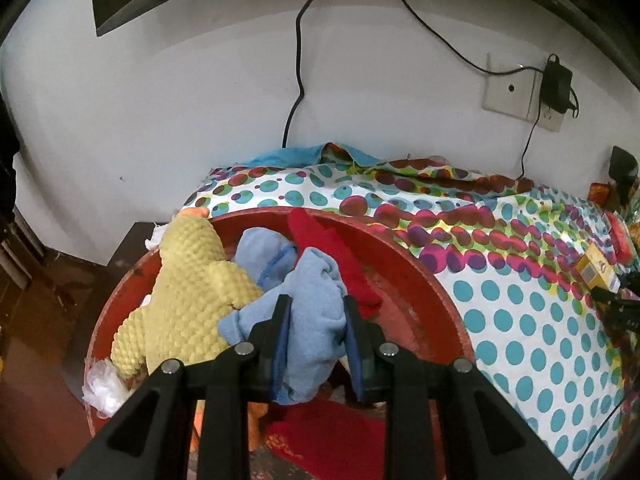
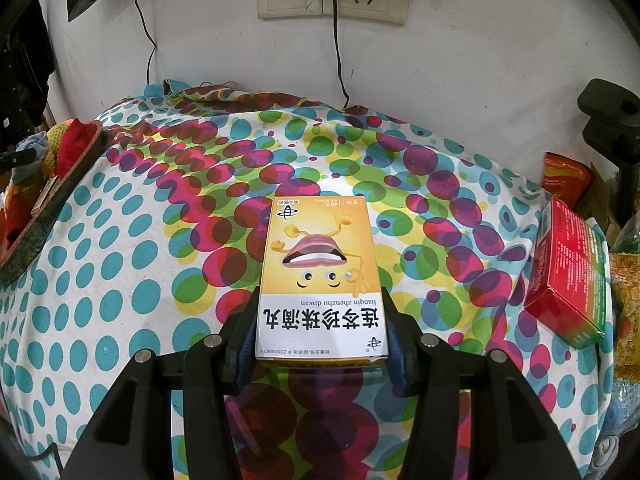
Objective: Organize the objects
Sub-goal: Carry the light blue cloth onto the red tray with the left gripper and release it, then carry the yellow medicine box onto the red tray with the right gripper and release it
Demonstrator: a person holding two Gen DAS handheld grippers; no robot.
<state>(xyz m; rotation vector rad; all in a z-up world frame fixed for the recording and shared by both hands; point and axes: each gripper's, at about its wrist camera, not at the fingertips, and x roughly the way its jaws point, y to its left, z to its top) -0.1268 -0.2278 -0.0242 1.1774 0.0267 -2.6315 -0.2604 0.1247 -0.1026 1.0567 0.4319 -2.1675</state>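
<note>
My left tool (image 1: 316, 304) pinches a light-blue cloth (image 1: 308, 320) between its fingers, above the red basin (image 1: 420, 300) at the surface's left edge. In the basin lie a yellow plush duck (image 1: 188, 292), another blue cloth (image 1: 260, 252) and a red cloth (image 1: 332, 256). My right tool (image 2: 320, 300) clamps a yellow medicine box (image 2: 320, 272) by its sides, over the middle of the dotted tablecloth (image 2: 120, 272). A red box (image 2: 568, 272) sits near the right edge.
</note>
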